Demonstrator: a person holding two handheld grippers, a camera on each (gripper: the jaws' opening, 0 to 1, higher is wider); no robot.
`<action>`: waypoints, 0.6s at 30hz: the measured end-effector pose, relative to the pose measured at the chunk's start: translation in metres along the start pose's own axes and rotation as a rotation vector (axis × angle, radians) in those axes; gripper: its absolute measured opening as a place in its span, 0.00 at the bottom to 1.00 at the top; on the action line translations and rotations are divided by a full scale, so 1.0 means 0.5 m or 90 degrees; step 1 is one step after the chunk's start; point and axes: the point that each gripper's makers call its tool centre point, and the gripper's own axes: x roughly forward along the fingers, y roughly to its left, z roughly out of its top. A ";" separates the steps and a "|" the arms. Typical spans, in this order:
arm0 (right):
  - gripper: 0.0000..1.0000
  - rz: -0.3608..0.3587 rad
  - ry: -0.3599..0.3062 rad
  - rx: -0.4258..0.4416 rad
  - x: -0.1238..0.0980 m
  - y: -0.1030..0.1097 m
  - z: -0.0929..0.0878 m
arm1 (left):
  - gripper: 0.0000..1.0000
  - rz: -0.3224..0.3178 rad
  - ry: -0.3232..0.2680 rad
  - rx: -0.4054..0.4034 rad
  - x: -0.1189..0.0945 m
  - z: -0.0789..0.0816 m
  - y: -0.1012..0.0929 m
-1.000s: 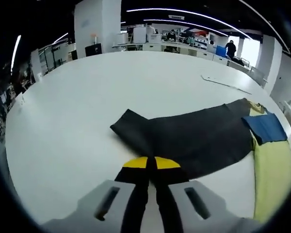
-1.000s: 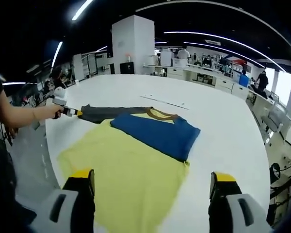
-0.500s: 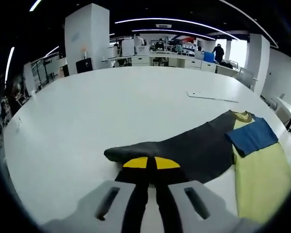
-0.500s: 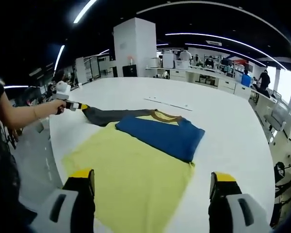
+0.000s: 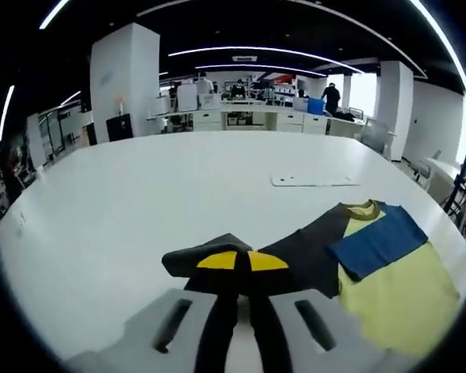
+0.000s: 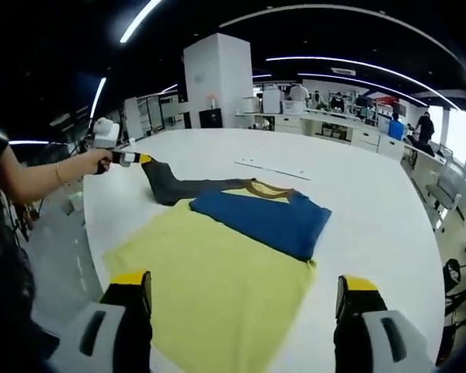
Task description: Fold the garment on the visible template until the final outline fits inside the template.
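Left gripper (image 5: 241, 263) clamped on dark sleeve (image 5: 295, 250), lifted off table (image 5: 140, 194). Right gripper (image 6: 245, 299) wide open, empty, near garment (image 6: 217, 264). Risk: pinch slipping, sleeve dropping short of yellow body.

Dark sleeve lifted and drawn in toward the shirt body

The left tool (image 6: 142, 158), jaws pinched on the dark grey sleeve (image 6: 171, 186), now holds its end up off the bench (image 6: 373, 210), where a second ago it lay flat and stretched out; the sleeve now bunches shorter and lies closer to the blue panel (image 6: 264, 217).
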 end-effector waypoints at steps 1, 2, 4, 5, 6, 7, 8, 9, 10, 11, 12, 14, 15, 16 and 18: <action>1.00 0.001 0.001 0.001 -0.001 0.000 -0.002 | 0.00 -0.004 -0.004 -0.001 0.000 0.005 -0.007; 1.00 0.002 0.003 0.000 -0.001 0.001 -0.003 | 0.00 -0.010 -0.010 -0.001 0.000 0.013 -0.018; 1.00 0.005 0.005 -0.003 -0.002 0.003 -0.004 | 0.00 -0.023 -0.021 0.001 0.001 0.025 -0.039; 1.00 0.007 0.005 -0.003 -0.002 0.004 -0.005 | 0.00 -0.026 -0.025 0.003 0.002 0.029 -0.047; 1.00 0.008 0.005 -0.004 -0.002 0.005 -0.004 | 0.00 -0.033 -0.028 0.008 0.003 0.034 -0.059; 1.00 0.009 0.006 -0.005 -0.002 0.006 -0.005 | 0.00 -0.036 -0.030 0.010 0.005 0.037 -0.066; 1.00 0.010 0.007 -0.006 -0.001 0.006 -0.005 | 0.00 -0.040 -0.030 0.013 0.007 0.040 -0.073; 1.00 0.010 0.007 -0.007 0.000 0.006 -0.005 | 0.00 -0.046 -0.032 0.016 0.010 0.045 -0.083; 1.00 0.010 0.008 -0.006 0.000 0.007 -0.005 | 0.00 -0.048 -0.034 0.017 0.011 0.049 -0.088; 1.00 0.011 0.008 -0.005 0.001 0.008 -0.005 | 0.00 -0.053 -0.037 0.015 0.012 0.054 -0.096; 1.00 0.013 0.010 -0.003 0.001 0.010 -0.006 | 0.00 -0.056 -0.039 0.015 0.013 0.058 -0.102; 1.00 0.015 0.010 -0.001 0.003 0.011 -0.006 | 0.00 -0.059 -0.045 0.018 0.016 0.070 -0.116; 1.00 0.016 0.010 0.000 0.004 0.011 -0.007 | 0.00 -0.062 -0.049 0.018 0.017 0.076 -0.123; 1.00 0.016 0.011 0.000 0.004 0.012 -0.007 | 0.00 -0.068 -0.051 0.018 0.020 0.081 -0.133; 1.00 0.017 0.012 0.001 0.005 0.013 -0.009 | 0.00 -0.074 -0.056 0.020 0.024 0.090 -0.149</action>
